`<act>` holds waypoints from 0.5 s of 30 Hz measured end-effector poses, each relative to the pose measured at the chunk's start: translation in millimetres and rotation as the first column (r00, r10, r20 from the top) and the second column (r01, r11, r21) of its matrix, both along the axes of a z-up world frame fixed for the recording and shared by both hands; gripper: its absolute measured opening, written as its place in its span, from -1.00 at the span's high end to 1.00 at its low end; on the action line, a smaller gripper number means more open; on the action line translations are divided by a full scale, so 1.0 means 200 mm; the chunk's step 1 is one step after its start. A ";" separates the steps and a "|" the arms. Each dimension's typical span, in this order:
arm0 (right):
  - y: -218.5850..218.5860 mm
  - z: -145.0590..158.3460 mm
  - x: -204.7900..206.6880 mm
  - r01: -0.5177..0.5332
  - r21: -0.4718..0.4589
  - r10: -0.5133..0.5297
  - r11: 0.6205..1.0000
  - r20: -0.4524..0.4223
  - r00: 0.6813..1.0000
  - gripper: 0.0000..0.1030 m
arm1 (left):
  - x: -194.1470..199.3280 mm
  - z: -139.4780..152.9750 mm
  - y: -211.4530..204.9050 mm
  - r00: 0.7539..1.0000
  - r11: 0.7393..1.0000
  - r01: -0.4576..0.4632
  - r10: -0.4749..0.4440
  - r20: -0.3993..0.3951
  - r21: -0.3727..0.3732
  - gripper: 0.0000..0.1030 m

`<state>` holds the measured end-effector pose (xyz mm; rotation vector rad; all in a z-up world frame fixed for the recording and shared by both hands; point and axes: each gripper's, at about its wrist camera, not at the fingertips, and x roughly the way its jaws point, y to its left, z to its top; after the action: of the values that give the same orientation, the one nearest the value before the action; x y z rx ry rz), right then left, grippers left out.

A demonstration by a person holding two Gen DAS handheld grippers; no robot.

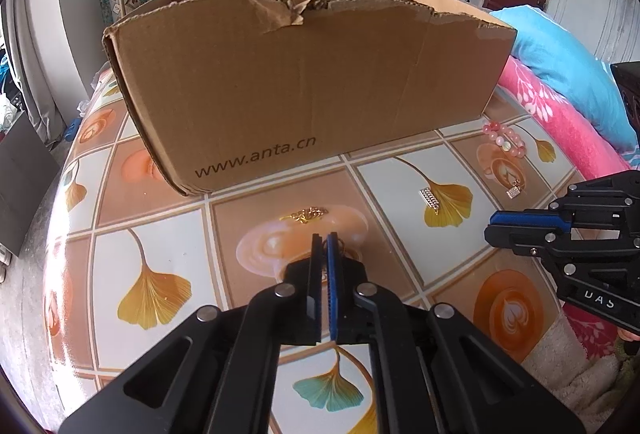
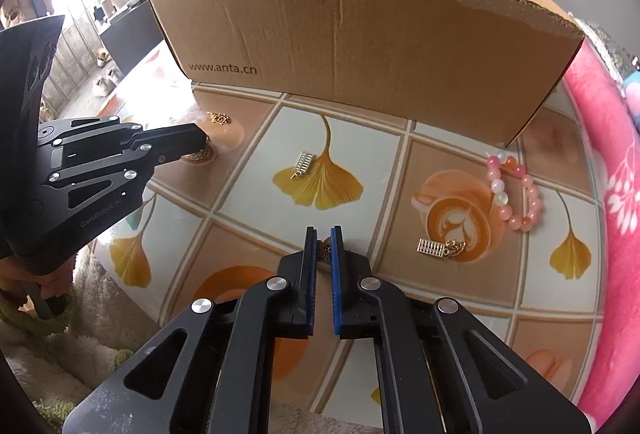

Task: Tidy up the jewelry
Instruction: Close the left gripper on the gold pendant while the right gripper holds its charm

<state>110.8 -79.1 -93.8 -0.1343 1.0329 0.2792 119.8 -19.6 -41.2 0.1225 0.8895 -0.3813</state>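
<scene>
An open cardboard box (image 1: 304, 81) marked www.anta.cn stands at the back of the tiled table; it also shows in the right wrist view (image 2: 360, 33). My left gripper (image 1: 325, 238) is shut on a small round gold piece (image 1: 344, 248), low over the table, seen too in the right wrist view (image 2: 202, 145). A gold chain piece (image 1: 308, 214) lies just beyond it. My right gripper (image 2: 325, 234) is shut on a bronze butterfly charm (image 2: 325, 252). A silver comb charm (image 2: 304, 163), a gold abacus charm (image 2: 434, 249) and a pink bead bracelet (image 2: 516, 189) lie on the table.
A pink and blue blanket (image 1: 560, 97) is bunched along the table's right edge. The table (image 2: 248, 189) has a ginkgo-leaf tile pattern. A fluffy white rug (image 2: 80, 346) lies below the near edge.
</scene>
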 end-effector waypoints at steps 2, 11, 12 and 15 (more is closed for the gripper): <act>-0.01 0.00 0.00 0.007 0.017 -0.007 1.000 -0.004 1.000 0.92 | 0.00 0.00 0.00 1.000 1.000 0.003 -0.003 0.002 0.001 0.98; -0.03 0.00 0.03 0.026 0.063 -0.026 0.998 -0.011 1.000 0.92 | 0.00 0.00 0.01 1.000 1.000 0.014 -0.014 0.000 -0.013 1.00; -0.03 0.01 0.03 0.029 0.067 -0.028 0.997 -0.010 1.000 0.92 | 0.00 0.00 0.01 1.000 1.000 0.016 -0.016 0.000 -0.017 1.00; -0.08 0.03 0.02 0.033 0.078 -0.032 0.996 -0.010 0.999 0.92 | -0.01 0.01 0.01 1.000 1.000 0.018 -0.018 0.003 -0.022 1.00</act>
<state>114.4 -94.9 -87.6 -0.0456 1.0301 0.2905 116.9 -17.4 -38.7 0.1106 0.8816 -0.4080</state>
